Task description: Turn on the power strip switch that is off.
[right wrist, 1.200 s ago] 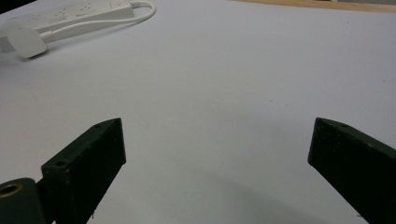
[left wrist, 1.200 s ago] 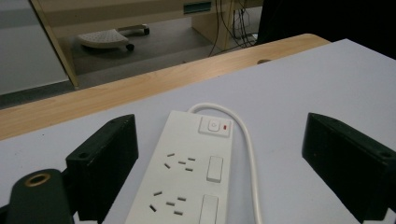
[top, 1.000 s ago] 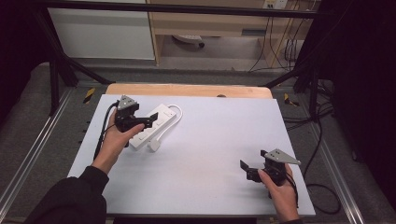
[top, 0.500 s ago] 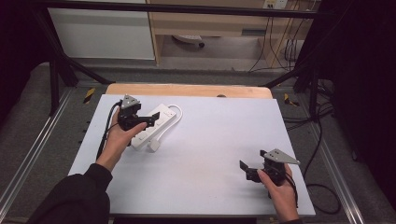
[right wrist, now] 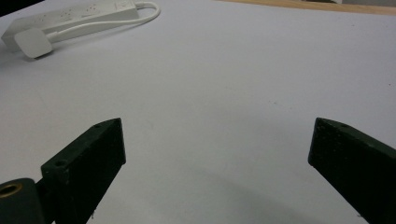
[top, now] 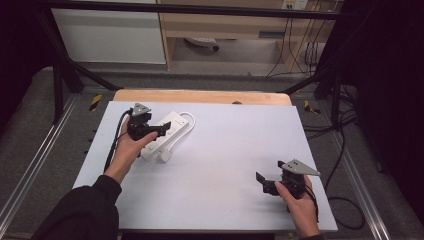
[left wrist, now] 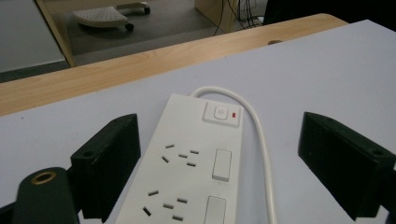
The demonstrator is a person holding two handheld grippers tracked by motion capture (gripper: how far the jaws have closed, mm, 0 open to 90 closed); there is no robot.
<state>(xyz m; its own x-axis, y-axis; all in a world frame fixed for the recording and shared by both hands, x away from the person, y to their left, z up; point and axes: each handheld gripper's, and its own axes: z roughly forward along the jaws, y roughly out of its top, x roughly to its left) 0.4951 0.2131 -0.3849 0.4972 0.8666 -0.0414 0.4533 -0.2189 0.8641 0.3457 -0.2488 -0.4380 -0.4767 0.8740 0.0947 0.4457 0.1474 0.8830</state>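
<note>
High view showed the white surface (top: 220,165) carrying a white power strip (top: 162,132) at far left. Over it hovered the left claw (top: 159,128), jaws wide, gripping nothing. Near right, the right claw (top: 267,178) gaped wide, empty.

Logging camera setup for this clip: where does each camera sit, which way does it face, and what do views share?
High view: above the person's side, looking forward and down on the table; forearms, left gripper, right gripper.
Left gripper view: along its open jaws at the power strip.
Right gripper view: along its open jaws over bare table.
Shared: the power strip and its plug.
</note>
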